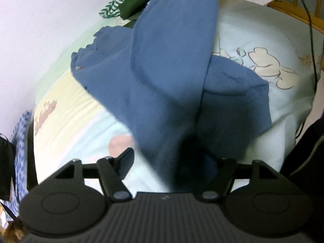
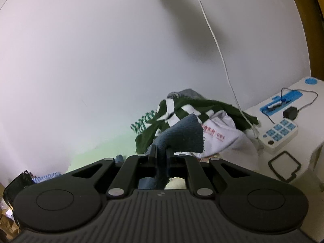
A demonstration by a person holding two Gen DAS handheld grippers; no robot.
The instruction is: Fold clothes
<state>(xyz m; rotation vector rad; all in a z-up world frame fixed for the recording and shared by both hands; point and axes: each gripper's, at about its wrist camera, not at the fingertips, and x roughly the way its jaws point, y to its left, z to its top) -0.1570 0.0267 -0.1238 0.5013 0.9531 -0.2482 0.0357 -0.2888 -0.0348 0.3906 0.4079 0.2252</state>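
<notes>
Overhead, right gripper (image 2: pixel 161 151) pinches blue garment (image 1: pixel 172 64) above bedsheet (image 1: pixel 263 30).

— What sort of place is this?
— A bedroom in a home. There's a bed (image 1: pixel 263 26) with a pastel cartoon-print sheet, pushed against a plain white wall (image 2: pixel 101 60).
— Anything else?
— A heap of worn clothes (image 2: pixel 182 111) lies at the far end, a wooden bed frame (image 1: pixel 291 10) edges it, and a white stand (image 2: pixel 299 109) holds a small keypad device.
</notes>
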